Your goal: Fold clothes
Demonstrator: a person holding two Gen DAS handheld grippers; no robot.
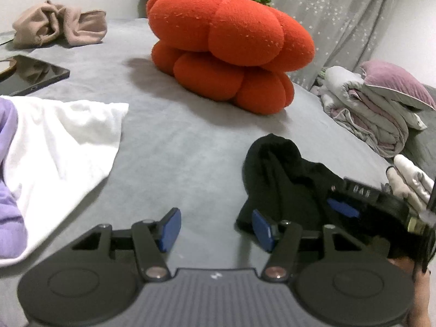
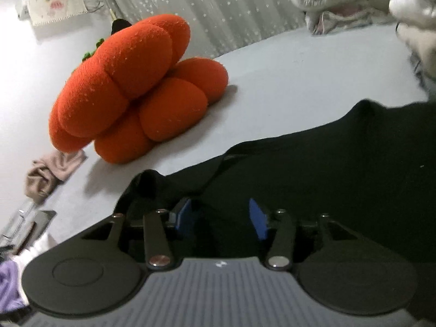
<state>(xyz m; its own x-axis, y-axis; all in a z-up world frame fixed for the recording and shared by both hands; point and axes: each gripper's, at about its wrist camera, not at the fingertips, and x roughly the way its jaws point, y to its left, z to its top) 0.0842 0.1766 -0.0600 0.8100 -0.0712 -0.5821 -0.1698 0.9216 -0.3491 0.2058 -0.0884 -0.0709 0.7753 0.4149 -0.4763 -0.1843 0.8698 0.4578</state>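
Note:
A black garment (image 1: 283,174) lies crumpled on the grey bed sheet (image 1: 185,147), right of centre in the left wrist view. My left gripper (image 1: 216,229) hovers just left of it, open, with only bare sheet between its blue pads (image 1: 170,229). My right gripper (image 1: 348,200) comes in from the right over the same garment. In the right wrist view the black garment (image 2: 340,169) fills the right half, and the right gripper (image 2: 221,218) stands open over its edge; dark cloth lies between the pads (image 2: 257,222), which do not press on it.
A big orange pumpkin cushion (image 1: 226,49) sits mid-bed. White cloth (image 1: 62,141) and purple cloth (image 1: 8,169) lie at the left, with a tablet (image 1: 30,73) and a beige bundle (image 1: 60,24) beyond. A folded quilt with a pink pillow (image 1: 381,100) is at the right.

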